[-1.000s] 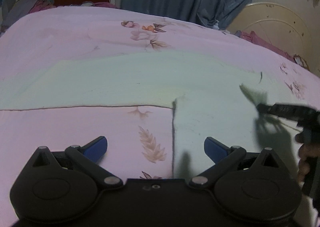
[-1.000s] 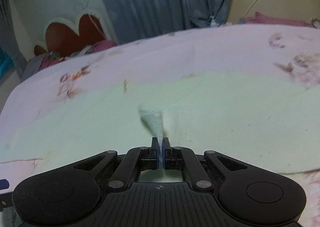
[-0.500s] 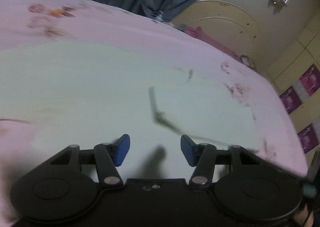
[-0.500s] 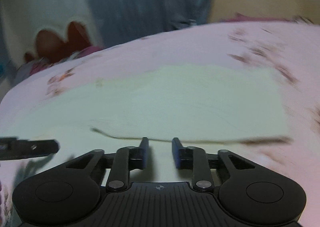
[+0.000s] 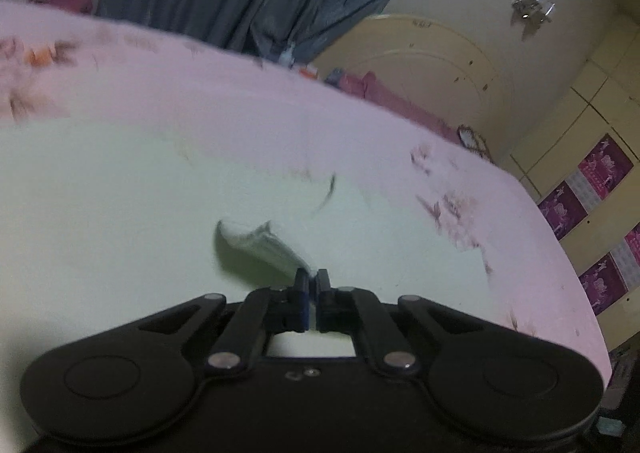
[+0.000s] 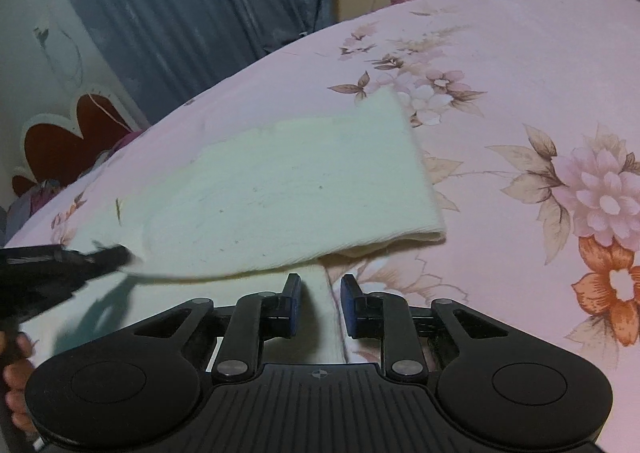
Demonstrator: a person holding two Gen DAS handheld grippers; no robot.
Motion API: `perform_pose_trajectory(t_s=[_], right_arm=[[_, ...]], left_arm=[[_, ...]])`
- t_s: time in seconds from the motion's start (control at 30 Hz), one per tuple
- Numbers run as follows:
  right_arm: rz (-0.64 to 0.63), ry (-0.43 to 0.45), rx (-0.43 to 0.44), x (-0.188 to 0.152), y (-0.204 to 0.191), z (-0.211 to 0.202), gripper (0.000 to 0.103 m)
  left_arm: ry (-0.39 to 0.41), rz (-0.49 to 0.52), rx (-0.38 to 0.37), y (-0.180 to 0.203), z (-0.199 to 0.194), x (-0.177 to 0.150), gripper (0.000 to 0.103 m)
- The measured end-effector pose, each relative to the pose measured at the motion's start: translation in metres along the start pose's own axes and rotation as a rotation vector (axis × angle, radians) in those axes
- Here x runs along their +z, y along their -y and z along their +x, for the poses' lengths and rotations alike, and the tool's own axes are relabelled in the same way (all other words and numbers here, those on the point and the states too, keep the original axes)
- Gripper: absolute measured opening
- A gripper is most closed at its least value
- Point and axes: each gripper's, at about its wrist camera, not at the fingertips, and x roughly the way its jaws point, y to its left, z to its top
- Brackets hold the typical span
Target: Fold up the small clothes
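Left wrist view
- Left gripper [image 5: 312, 278]: clenched on a pinch of the cloth [image 5: 120, 213]; jaws nearly touching, a ridge of fabric rising from between them.
- Cloth: pale, spread ahead and to the left of the gripper, over the pink bedsheet [image 5: 240, 85].
- Blur: strong across this view; the cloth's far edges are hard to trace.

Right wrist view
- Right gripper [image 6: 320, 303]: released, jaws apart, nothing between them but a strip of cloth [image 6: 280, 181] lying flat beneath.
- Fold: one layer doubled over just ahead of the fingers, its creased edge to the right, a lower layer showing under it.
- Left gripper [image 6: 116, 255]: seen at far left, its tip on the raised corner of the upper layer.
- Bedsheet [image 6: 540, 101]: floral, bare to the right of the cloth.

Progress (judgement)
- Done: a first fold looks made or nearly made.
- Left: corner still held up, not laid down; edges unaligned; probably further folds to reach a compact shape.
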Motion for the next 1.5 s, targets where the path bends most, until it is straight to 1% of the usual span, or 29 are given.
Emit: perform_pose_trajectory(t_s=[0.1, 0.23, 0.3, 0.47, 0.57, 0.67, 0.7, 0.77, 0.93, 0.97, 1.0, 1.03, 1.07, 1.1, 1.17, 1.23, 1.3, 1.33, 1.37, 1.4, 1.43, 1.47, 1.5], right_arm=[[0.004, 0.000, -0.007, 0.001, -0.002, 0.001, 0.023], [-0.002, -0.001, -0.018, 0.001, -0.004, 0.001, 0.023], [-0.006, 0.002, -0.029, 0.000, -0.007, 0.001, 0.023], [-0.034, 0.003, -0.055, 0.002, -0.014, 0.006, 0.023], [-0.051, 0.003, -0.070, 0.003, -0.017, 0.008, 0.023], [-0.074, 0.005, -0.084, 0.003, -0.021, 0.010, 0.023], [-0.081, 0.008, -0.091, 0.002, -0.022, 0.010, 0.021], [-0.090, 0.010, -0.102, 0.001, -0.023, 0.010, 0.012], [-0.119, 0.010, -0.120, 0.000, -0.026, 0.012, 0.012], [-0.125, 0.006, -0.120, 0.000, -0.027, 0.012, 0.012], [-0.130, 0.001, -0.119, 0.001, -0.027, 0.011, 0.013], [-0.134, 0.005, -0.123, 0.002, -0.027, 0.007, 0.013], [-0.144, 0.026, -0.130, 0.003, -0.027, 0.000, 0.013], [-0.155, 0.045, -0.127, 0.004, -0.028, -0.007, 0.013], [-0.169, 0.086, -0.110, 0.009, -0.031, -0.020, 0.013], [-0.176, 0.097, -0.076, 0.014, -0.036, -0.021, 0.013], [-0.195, 0.081, -0.052, 0.019, -0.044, -0.010, 0.013], [-0.210, 0.063, -0.041, 0.018, -0.048, -0.003, 0.013], [-0.238, 0.034, -0.048, 0.016, -0.051, 0.007, 0.013], [-0.270, -0.009, -0.096, 0.014, -0.051, 0.019, 0.012], [-0.293, -0.017, -0.167, 0.012, -0.048, 0.025, 0.013], [-0.270, -0.026, -0.167, 0.014, -0.043, 0.025, 0.024], [-0.244, -0.031, -0.164, 0.018, -0.041, 0.022, 0.024]], left_arm=[[0.044, 0.009, 0.037, -0.020, -0.024, 0.007, 0.002], [0.056, 0.006, 0.087, -0.048, -0.038, 0.011, 0.002], [0.066, -0.009, 0.107, -0.062, -0.046, 0.010, 0.002], [0.127, -0.058, 0.154, -0.081, -0.062, 0.010, 0.002], [0.125, -0.069, 0.162, -0.090, -0.064, 0.011, 0.002], [0.114, -0.059, 0.167, -0.096, -0.066, 0.008, 0.002], [0.112, -0.055, 0.170, -0.097, -0.064, 0.008, 0.002], [0.110, -0.063, 0.171, -0.101, -0.065, 0.006, 0.002], [0.076, -0.062, 0.171, -0.105, -0.059, -0.002, 0.003], [0.053, -0.062, 0.163, -0.106, -0.056, -0.004, 0.003], [0.036, -0.060, 0.174, -0.107, -0.056, -0.005, 0.009], [0.041, -0.056, 0.187, -0.108, -0.060, -0.006, 0.020], [0.062, -0.048, 0.204, -0.107, -0.068, -0.008, 0.021], [0.100, -0.038, 0.223, -0.107, -0.079, -0.009, 0.021], [0.139, -0.040, 0.236, -0.109, -0.089, -0.007, 0.022], [0.122, -0.055, 0.242, -0.114, -0.084, -0.002, 0.028], [0.100, -0.078, 0.259, -0.119, -0.070, 0.004, 0.033], [0.085, -0.085, 0.262, -0.122, -0.063, 0.005, 0.033], [0.065, -0.091, 0.269, -0.123, -0.057, 0.005, 0.031], [0.068, -0.090, 0.277, -0.123, -0.057, 0.007, 0.030], [0.075, -0.085, 0.289, -0.121, -0.060, 0.008, 0.029], [0.096, -0.062, 0.304, -0.116, -0.065, 0.009, 0.029], [0.123, -0.030, 0.313, -0.112, -0.070, 0.009, 0.030]])
